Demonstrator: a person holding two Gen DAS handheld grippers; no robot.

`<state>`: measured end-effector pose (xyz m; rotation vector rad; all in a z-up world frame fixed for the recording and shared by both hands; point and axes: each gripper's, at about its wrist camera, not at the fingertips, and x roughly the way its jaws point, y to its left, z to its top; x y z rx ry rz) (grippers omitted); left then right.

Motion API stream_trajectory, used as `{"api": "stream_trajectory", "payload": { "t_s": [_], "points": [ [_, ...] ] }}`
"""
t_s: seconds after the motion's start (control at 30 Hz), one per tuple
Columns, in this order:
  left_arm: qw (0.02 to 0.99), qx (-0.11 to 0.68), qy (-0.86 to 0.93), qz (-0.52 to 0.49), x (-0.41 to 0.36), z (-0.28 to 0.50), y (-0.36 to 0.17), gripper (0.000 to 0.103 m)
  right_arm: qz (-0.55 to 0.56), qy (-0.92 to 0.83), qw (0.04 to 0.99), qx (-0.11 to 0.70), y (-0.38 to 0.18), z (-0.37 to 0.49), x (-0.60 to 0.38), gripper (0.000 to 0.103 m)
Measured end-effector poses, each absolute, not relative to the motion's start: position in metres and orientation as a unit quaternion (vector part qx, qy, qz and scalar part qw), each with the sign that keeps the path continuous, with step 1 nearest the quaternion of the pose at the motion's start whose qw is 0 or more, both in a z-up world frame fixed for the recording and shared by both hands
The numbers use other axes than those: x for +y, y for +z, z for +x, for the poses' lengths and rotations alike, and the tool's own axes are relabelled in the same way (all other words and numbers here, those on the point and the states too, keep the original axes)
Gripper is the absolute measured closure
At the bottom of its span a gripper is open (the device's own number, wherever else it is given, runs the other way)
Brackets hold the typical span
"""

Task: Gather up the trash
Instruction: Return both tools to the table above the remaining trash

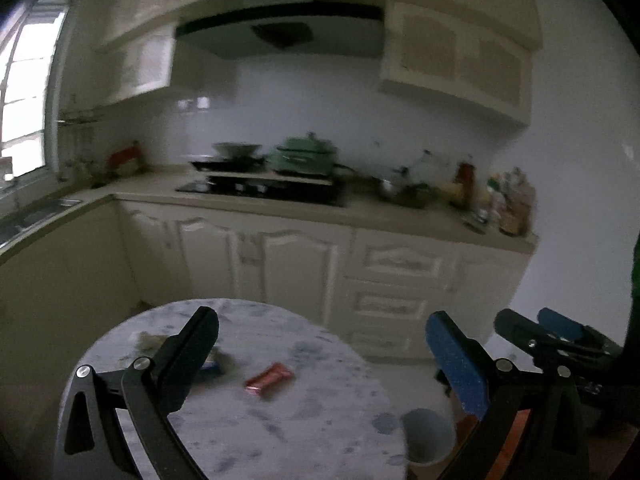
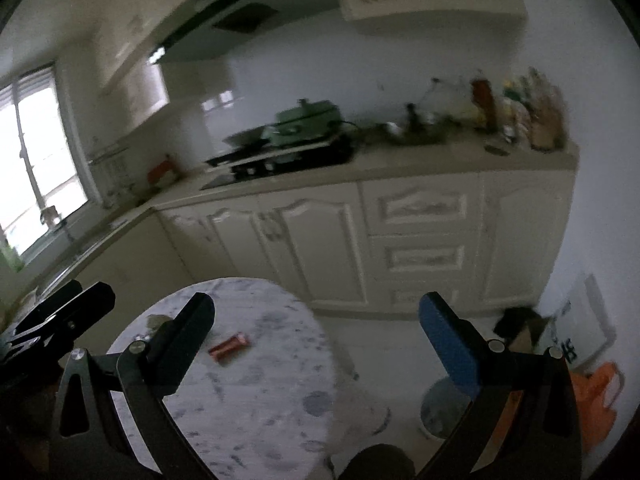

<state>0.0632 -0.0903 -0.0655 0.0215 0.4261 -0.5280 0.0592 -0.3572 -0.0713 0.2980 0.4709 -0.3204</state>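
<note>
Two handheld grippers raised over a round marble-patterned table (image 1: 280, 420) in a dim, motion-blurred kitchen. Left gripper (image 1: 324, 340) spread wide and empty, one black finger at lower left of the left wrist frame, one blue-padded finger at lower right. Right gripper (image 2: 316, 332) likewise spread wide, holding nothing; also visible at the far right edge of the left wrist frame, fingers apart. Red wrapper (image 1: 269, 378) lying flat on the tabletop near frame centre, between the left gripper's fingers in the picture but untouched; same wrapper (image 2: 229, 346) just right of the black finger in the right wrist frame. Blue-and-white scrap (image 1: 210, 364) partly hidden behind the left gripper's black finger, with a greenish smudge (image 1: 148, 340) further left on the table. Pale round bin (image 1: 428, 436) just off the table's lower right edge. Behind, cream cabinets (image 1: 304, 264), a stove with a green pot (image 1: 306, 156), bottles (image 1: 508, 196) at the counter's right end. Orange bag (image 2: 596, 396) on the floor at lower right of the right wrist frame.
</note>
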Motion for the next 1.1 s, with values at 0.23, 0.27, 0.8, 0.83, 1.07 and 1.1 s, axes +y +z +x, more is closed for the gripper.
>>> {"api": "stream_trajectory", "payload": {
  "t_s": [0.23, 0.27, 0.8, 0.83, 1.07, 1.1],
  "points": [
    [0.958, 0.192, -0.213, -0.007, -0.048, 0.028, -0.063, 0.001, 0.115, -0.117, 0.96, 0.227, -0.059, 0.076, -0.309, 0.0],
    [0.959, 0.191, -0.207, -0.009, -0.045, 0.025, -0.063, 0.001, 0.112, -0.112, 0.961, 0.228, -0.058, 0.079, -0.303, 0.0],
    [0.969, 0.204, -0.136, -0.034, -0.015, 0.014, -0.062, 0.001, 0.082, -0.05, 0.966, 0.239, -0.061, 0.111, -0.251, 0.0],
    [0.969, 0.206, -0.134, -0.036, -0.014, 0.015, -0.062, 0.001, 0.081, -0.047, 0.966, 0.24, -0.062, 0.113, -0.25, 0.0],
    [0.968, 0.218, -0.122, -0.039, -0.011, 0.038, -0.062, 0.001, 0.075, -0.033, 0.964, 0.253, -0.07, 0.129, -0.242, 0.0],
    [0.967, 0.22, -0.119, -0.039, -0.012, 0.041, -0.063, 0.001, 0.075, -0.032, 0.964, 0.255, -0.071, 0.132, -0.241, 0.0]
  ]
}}
